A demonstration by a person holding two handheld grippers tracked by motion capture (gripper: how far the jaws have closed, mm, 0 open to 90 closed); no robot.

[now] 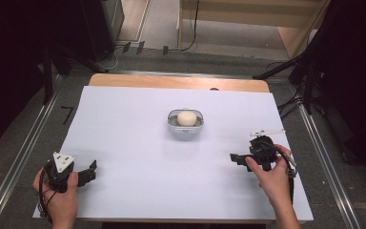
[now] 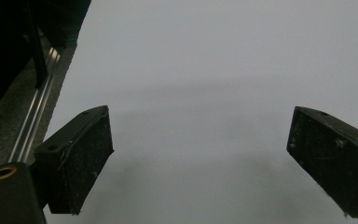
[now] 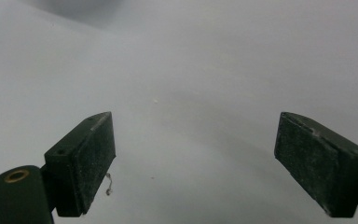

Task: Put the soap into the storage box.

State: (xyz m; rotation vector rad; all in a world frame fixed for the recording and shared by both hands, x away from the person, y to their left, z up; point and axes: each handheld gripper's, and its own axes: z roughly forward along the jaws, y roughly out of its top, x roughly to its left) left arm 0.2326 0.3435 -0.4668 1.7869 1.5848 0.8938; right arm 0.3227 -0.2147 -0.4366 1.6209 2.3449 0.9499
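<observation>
Centrally, pale round egg (image 1: 187,118) in small grey bowl (image 1: 173,125).

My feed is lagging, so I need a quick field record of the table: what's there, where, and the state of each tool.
surface: white sheet over a wooden table
container: small clear tub, mid-table
contents: one pale round ball inside the tub
left tool: near left corner, jaws open, nothing between them
right tool: right side, jaws open, nothing between them
contact: neither tool touches the tub
</observation>
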